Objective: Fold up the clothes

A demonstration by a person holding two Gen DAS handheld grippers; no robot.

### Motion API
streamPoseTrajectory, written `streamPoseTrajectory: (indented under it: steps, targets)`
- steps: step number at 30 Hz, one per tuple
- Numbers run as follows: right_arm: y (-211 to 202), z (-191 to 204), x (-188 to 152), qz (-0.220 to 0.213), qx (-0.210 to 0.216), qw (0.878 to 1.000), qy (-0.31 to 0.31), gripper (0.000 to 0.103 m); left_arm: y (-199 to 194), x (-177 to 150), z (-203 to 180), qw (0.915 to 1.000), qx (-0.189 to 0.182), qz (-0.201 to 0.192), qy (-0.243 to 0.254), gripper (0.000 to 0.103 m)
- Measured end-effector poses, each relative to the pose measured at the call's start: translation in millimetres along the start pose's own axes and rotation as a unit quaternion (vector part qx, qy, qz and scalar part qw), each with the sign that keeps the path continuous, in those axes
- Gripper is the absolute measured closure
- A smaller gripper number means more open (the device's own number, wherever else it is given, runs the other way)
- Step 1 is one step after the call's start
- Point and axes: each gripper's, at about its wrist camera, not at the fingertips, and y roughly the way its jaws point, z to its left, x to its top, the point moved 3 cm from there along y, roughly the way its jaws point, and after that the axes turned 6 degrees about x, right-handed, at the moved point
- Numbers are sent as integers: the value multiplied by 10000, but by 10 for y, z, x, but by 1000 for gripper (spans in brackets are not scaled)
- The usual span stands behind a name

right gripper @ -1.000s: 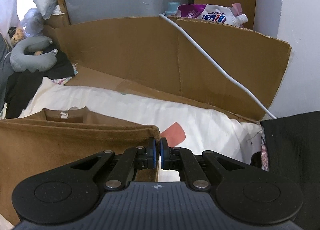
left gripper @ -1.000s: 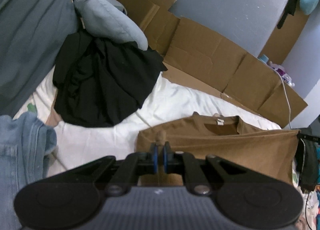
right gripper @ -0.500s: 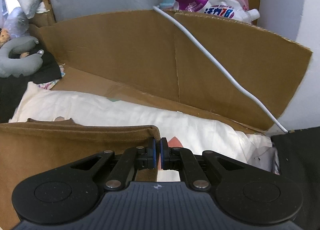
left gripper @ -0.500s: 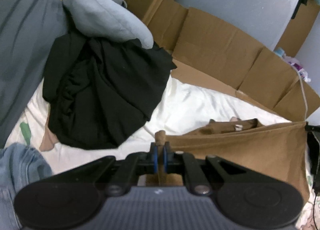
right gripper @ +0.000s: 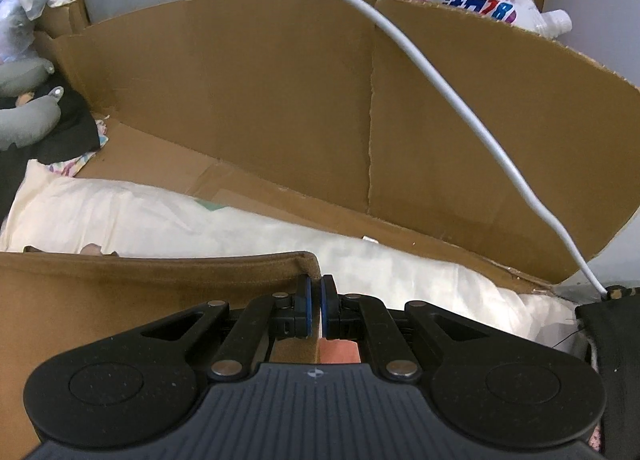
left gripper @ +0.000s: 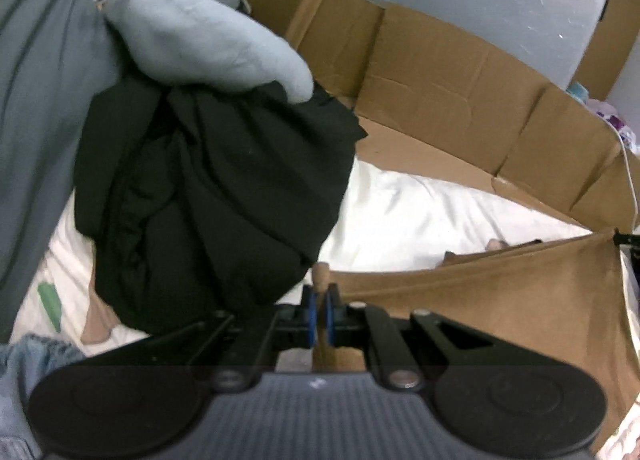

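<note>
A brown shirt [left gripper: 500, 292] is stretched between both grippers over a white sheet [left gripper: 408, 219]. My left gripper [left gripper: 319, 296] is shut on one corner of it; a nub of brown cloth pokes up between the blue pads. In the right wrist view the shirt [right gripper: 120, 292] runs off to the left as a taut folded edge, and my right gripper [right gripper: 315, 292] is shut on its other corner. The collar is almost hidden behind the raised edge.
A black garment pile [left gripper: 208, 195] lies just ahead-left of the left gripper, under a grey-blue cushion [left gripper: 200, 35]. Cardboard walls [right gripper: 280, 107] ring the far side of the bed, with a white cable [right gripper: 452, 79] draped over them. Denim [left gripper: 24, 364] lies at lower left.
Both grippers have carried the brown shirt's edge forward and a little down. The collar and label, plain a second ago, are now nearly covered. The black pile and the cardboard look closer.
</note>
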Motion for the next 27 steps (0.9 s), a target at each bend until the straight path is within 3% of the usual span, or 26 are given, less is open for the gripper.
streamPoseTrajectory:
  steps: [11,27]
  targets:
    - [236,-89,-15,126,-287,9993,215,100,440,121,-70,9991,231,307,193,98]
    - [435,-68,-8,-49,-421,9989,206,100,612,98,16,9991,369,202,-85,98]
